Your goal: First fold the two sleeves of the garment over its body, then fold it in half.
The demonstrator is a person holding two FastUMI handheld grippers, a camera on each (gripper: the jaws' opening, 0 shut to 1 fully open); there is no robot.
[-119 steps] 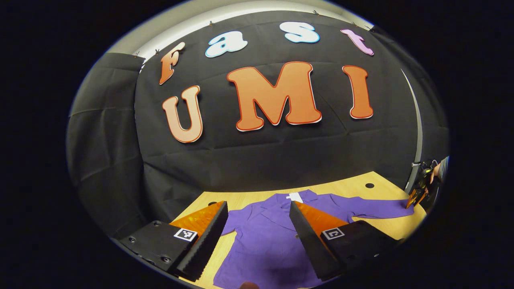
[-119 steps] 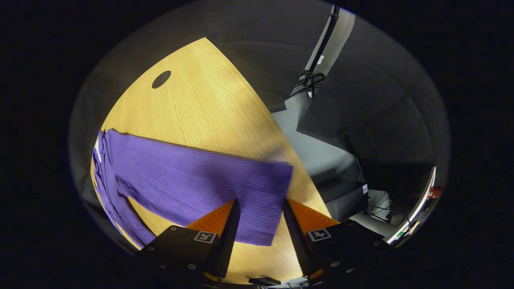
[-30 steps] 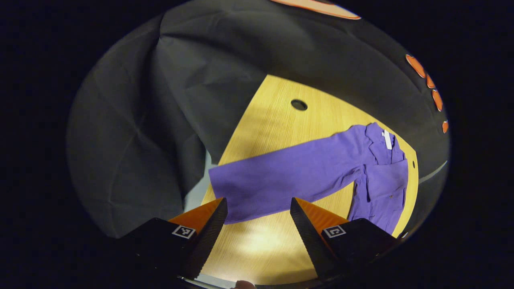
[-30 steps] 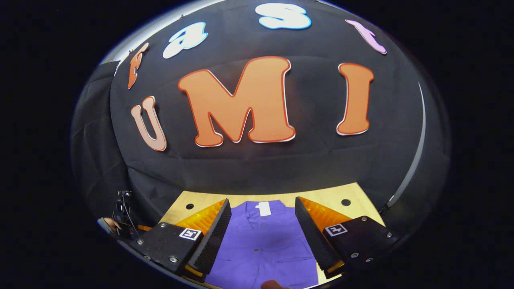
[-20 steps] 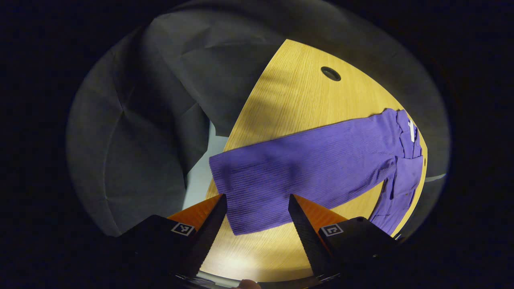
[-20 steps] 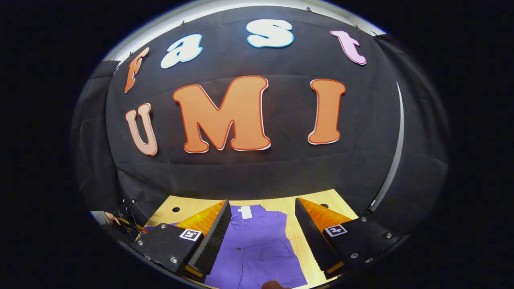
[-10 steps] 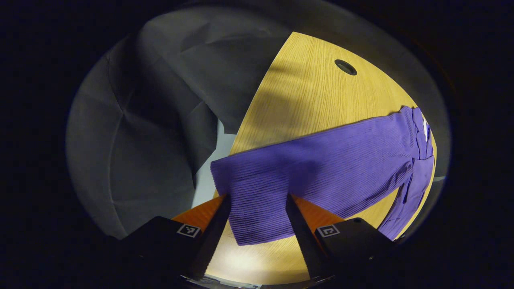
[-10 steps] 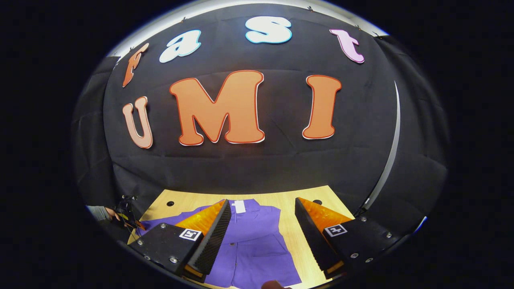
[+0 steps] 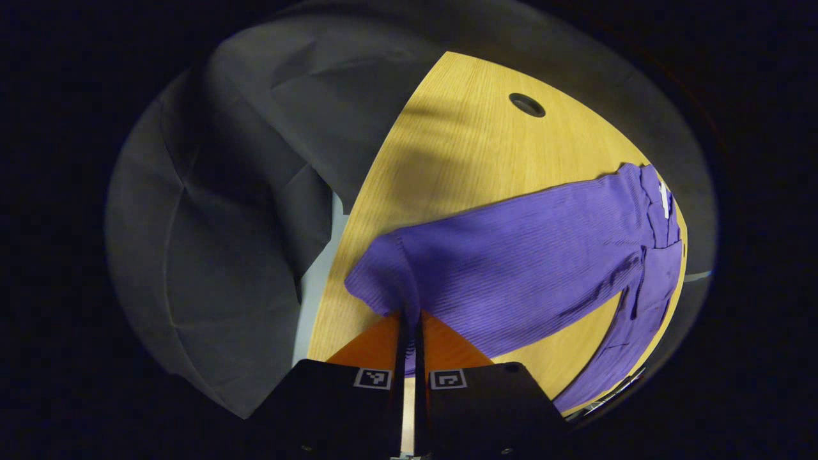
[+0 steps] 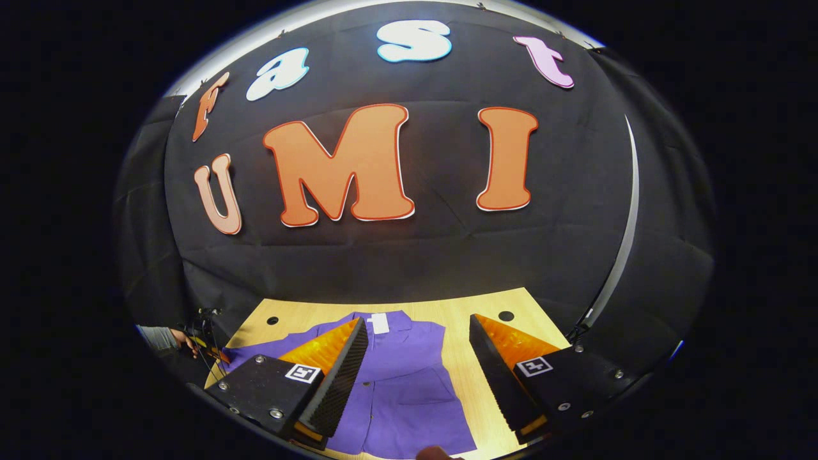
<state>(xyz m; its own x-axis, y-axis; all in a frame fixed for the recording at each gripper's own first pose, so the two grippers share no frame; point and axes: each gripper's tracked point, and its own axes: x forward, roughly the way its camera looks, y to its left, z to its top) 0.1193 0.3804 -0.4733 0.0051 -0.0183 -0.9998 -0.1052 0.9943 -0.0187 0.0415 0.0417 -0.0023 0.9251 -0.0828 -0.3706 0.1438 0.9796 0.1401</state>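
Left gripper [image 9: 409, 326]: jaws closed on the cuff [image 9: 396, 281] of the sleeve, pinching the cloth at its very end, likely so the whole sleeve trails behind when it is carried over the body.
Cuff: bunched and puckered where the fingers meet it; it lies at the table's edge, near the corner.
Sleeve [image 9: 524, 255]: stretched out straight across the table [image 9: 460, 153] from the cuff to the shoulder, flat apart from the pinch. Not yet folded.
Body [image 9: 652, 281]: at the far end of the sleeve in the left gripper view, with the white neck tag [image 9: 664, 199] beyond.
Right gripper [image 10: 415, 377]: jaws wide open, holding nothing, poised over the front of the garment [image 10: 409, 383]; probably waiting its turn.
Garment: flat on the table, collar toward the wall. No sleeve sticks out on its right side in the right gripper view, so that one seems already folded in.
Far left in the right gripper view: a hand [image 10: 185, 345] with the other gripper at the sleeve's end.
Stage: second sleeve fold, grip made, lift to come.
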